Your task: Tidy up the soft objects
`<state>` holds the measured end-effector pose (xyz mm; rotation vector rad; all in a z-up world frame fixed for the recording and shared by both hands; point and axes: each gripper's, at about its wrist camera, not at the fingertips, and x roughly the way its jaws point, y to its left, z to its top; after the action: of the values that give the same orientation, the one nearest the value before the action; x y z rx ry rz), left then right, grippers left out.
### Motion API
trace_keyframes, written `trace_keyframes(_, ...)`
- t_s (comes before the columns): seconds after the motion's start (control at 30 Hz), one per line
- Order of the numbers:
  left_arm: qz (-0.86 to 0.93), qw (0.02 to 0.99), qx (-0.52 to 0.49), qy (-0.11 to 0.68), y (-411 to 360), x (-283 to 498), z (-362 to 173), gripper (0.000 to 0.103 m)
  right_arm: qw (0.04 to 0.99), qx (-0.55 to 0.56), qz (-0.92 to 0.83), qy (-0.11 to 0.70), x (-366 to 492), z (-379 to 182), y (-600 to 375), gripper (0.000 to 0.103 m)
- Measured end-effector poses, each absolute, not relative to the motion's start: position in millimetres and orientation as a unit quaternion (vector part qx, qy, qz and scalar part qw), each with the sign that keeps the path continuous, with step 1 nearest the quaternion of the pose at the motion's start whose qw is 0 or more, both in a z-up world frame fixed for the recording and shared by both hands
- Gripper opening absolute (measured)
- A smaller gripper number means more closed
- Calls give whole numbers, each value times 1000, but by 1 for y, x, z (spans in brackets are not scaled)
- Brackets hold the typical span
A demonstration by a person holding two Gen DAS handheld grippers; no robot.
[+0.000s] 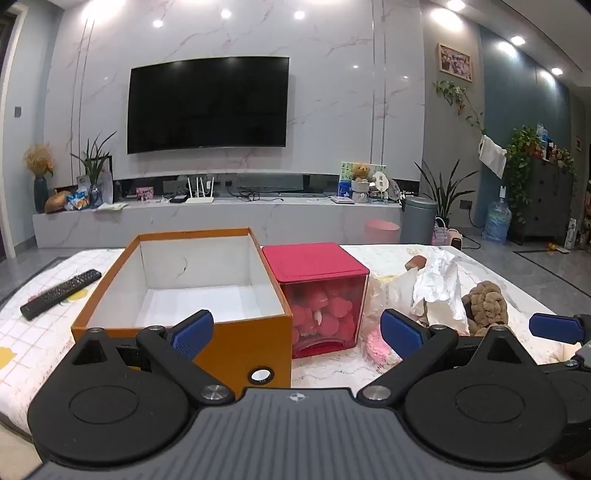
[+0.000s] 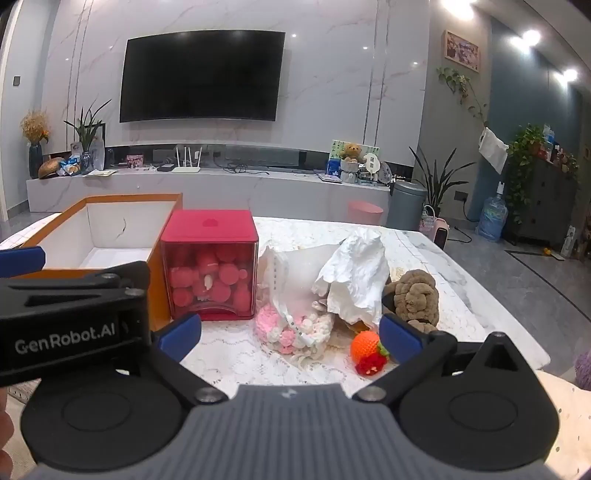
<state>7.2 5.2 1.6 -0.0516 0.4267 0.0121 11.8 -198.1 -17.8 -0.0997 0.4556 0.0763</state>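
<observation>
While both the left gripper (image 1: 297, 334) and right gripper (image 2: 290, 338) gape wide and hold nothing, the orange cardboard box (image 1: 177, 291) sits empty; the pile of crocheted and plush soft toys (image 2: 295, 328) waits at its three o'clock, nothing sorted yet.

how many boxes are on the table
2: an open orange box, empty inside, at the left, and a red lidded box of pink pieces right beside it. Others may hide behind the crumpled pile.

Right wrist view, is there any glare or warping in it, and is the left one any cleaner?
Right wrist view: ceiling lights flare white at the top, the TV bows from fisheye, and the pile of soft toys looks slightly soft. Left wrist view: same ceiling flare, the TV curves more, and the orange box stays evenly lit.
</observation>
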Motion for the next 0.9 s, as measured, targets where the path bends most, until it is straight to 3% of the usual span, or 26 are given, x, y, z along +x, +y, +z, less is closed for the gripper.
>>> trace_keyframes(0.9, 10, 973, -53, 226, 6, 6, -13, 103, 970, -61, 36, 234, 14, -22, -197, 100)
